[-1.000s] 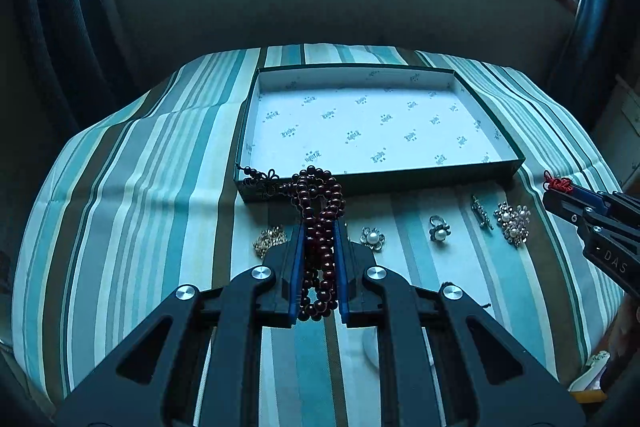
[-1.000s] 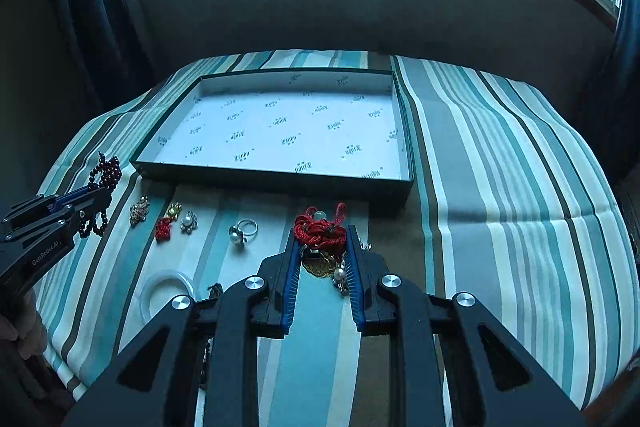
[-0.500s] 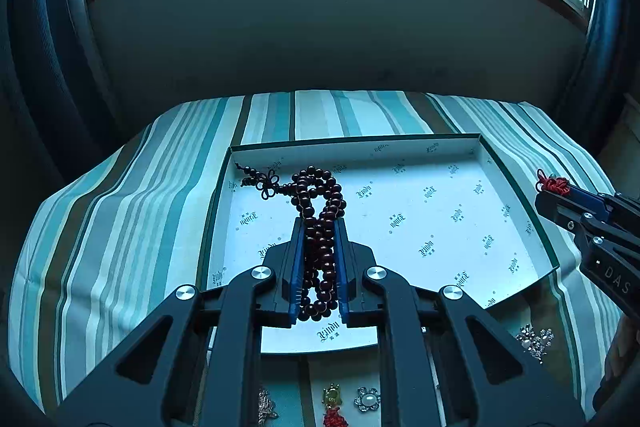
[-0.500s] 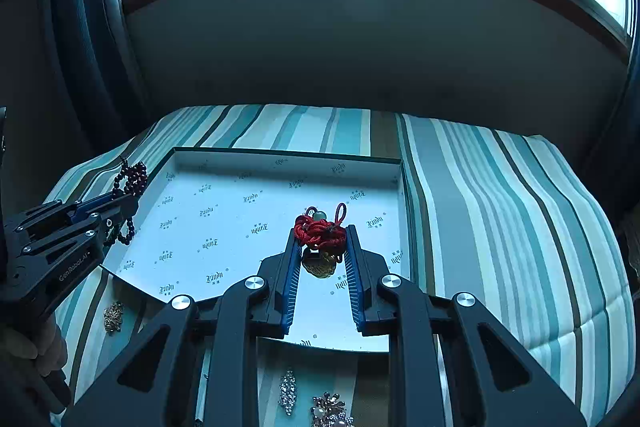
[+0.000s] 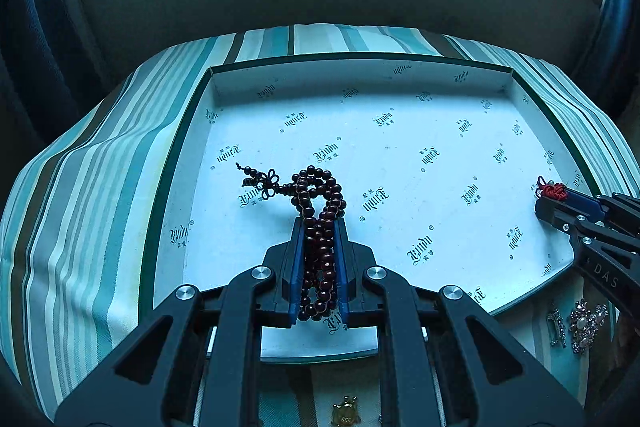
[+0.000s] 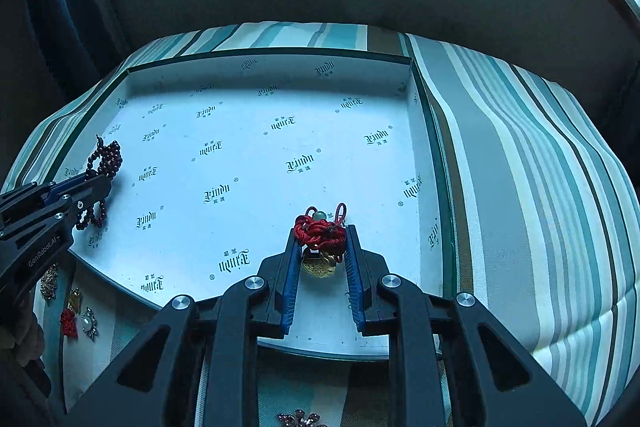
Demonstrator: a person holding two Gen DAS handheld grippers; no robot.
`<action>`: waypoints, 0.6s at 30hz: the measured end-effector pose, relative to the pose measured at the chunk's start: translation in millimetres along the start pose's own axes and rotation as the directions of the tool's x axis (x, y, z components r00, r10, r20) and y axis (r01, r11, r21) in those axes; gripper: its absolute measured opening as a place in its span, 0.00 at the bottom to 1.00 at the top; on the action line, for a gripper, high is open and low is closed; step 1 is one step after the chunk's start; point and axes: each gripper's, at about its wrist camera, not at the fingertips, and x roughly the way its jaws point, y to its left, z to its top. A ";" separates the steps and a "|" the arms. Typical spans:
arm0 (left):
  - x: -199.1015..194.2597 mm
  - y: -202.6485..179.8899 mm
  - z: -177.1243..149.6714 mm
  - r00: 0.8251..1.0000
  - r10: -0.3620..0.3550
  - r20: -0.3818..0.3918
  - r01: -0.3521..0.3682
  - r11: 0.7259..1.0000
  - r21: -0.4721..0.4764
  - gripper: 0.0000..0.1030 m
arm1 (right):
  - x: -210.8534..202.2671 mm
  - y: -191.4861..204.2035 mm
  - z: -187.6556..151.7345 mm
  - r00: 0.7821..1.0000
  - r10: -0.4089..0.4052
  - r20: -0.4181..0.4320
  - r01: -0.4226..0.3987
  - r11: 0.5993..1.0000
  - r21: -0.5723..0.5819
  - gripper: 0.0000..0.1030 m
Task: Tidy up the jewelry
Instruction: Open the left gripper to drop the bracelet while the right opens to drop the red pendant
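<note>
While seemingly bare, tray beneath gripper-held beads

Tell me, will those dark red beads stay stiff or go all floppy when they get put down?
Probably floppy: the dark red beads droop in loose loops from the left gripper. Being round, they might roll a little on the box's smooth floor, though their string should hold them together.
</note>
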 end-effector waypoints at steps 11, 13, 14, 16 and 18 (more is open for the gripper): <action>3.2 4.9 -3.2 1.000 0.014 -0.005 -0.014 1.000 -0.006 0.14 | -0.8 -3.6 -0.4 1.000 -0.013 -0.003 0.013 1.000 -0.002 0.25; 4.0 4.2 -3.3 1.000 0.017 -0.007 -0.017 1.000 -0.004 0.17 | -0.4 -4.7 -0.2 1.000 -0.007 -0.002 0.007 1.000 0.007 0.40; 4.1 3.8 -3.4 1.000 0.021 -0.004 -0.021 1.000 -0.003 0.19 | -1.4 -3.3 -0.4 1.000 -0.010 0.003 0.010 1.000 -0.004 0.49; 4.4 3.8 -3.8 1.000 0.031 -0.003 -0.031 0.999 -0.006 0.41 | -2.5 0.5 -0.9 1.000 -0.015 0.010 0.016 1.000 -0.025 0.55; 4.3 5.5 -4.9 0.999 0.032 -0.003 -0.032 0.999 -0.015 0.43 | -3.5 1.2 -0.8 1.000 -0.022 0.012 0.022 0.999 -0.026 0.56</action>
